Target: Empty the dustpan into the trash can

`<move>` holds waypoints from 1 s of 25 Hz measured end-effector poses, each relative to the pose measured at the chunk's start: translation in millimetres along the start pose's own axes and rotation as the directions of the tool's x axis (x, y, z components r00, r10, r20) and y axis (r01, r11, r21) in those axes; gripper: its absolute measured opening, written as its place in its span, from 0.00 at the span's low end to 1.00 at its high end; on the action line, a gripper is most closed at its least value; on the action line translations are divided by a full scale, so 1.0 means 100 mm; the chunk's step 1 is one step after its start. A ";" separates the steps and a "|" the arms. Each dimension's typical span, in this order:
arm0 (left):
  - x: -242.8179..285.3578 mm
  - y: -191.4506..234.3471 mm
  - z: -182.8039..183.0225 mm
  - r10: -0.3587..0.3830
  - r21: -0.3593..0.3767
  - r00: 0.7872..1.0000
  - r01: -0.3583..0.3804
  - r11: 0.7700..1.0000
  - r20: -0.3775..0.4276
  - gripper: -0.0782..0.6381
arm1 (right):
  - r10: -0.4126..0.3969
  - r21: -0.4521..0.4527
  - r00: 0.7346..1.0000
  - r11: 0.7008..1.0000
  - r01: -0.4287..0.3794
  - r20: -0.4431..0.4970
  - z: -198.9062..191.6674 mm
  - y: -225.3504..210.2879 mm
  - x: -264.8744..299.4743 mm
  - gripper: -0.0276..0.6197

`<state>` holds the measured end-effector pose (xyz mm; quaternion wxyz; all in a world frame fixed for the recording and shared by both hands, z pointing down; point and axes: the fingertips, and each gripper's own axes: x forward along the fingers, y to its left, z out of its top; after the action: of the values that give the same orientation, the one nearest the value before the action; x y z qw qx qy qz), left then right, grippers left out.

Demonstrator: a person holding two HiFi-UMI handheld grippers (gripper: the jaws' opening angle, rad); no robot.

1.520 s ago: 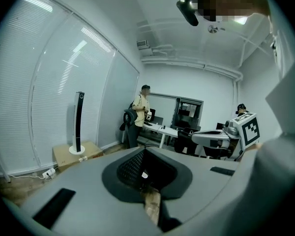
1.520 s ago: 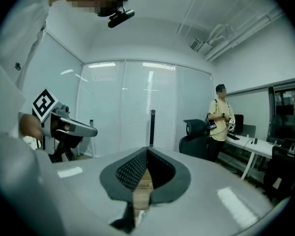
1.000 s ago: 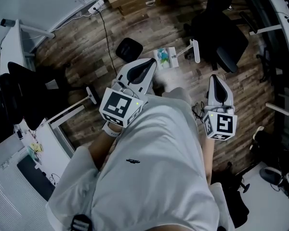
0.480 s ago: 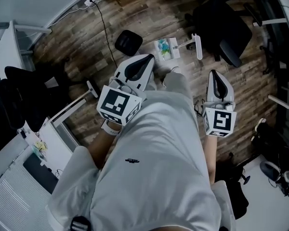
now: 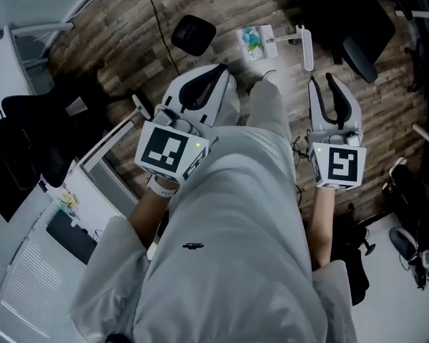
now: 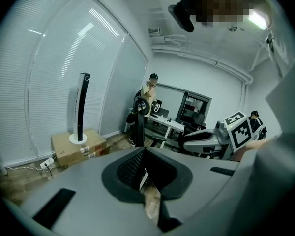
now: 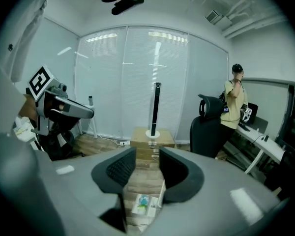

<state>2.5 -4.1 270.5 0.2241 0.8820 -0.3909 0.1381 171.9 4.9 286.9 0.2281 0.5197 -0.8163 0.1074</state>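
Head view: the wood-plank floor [image 5: 114,56] carries the white dustpan [image 5: 254,41], near the black trash can [image 5: 193,33] but apart from it.

Left gripper view: the left gripper [image 6: 141,154] has its jaws pressed together and empty.

Right gripper view: the right gripper [image 7: 142,154] has its jaws spread, having just been opening, with nothing gripped. The dustpan [image 7: 141,203] lies on the floor beyond the gap.

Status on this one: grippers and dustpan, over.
Left gripper shut, empty; right gripper empty, jaws just opening. Dustpan on floor ahead, litter inside, untouched. Nothing blocking it.

L tool [image 5: 213,77], R tool [image 5: 322,84] over floor [image 5: 222,2]
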 end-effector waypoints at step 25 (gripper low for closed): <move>1.05 0.33 -0.53 0.040 -0.080 0.991 -0.050 0.996 -0.132 0.12 | 0.110 0.172 0.982 0.982 -0.083 -0.156 -0.99 -0.46 1.39 0.75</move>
<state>43.0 -62.5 369.1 0.2822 0.8520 -0.4007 0.1839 189.7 -85.0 437.6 0.2454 0.4860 -0.8072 0.2280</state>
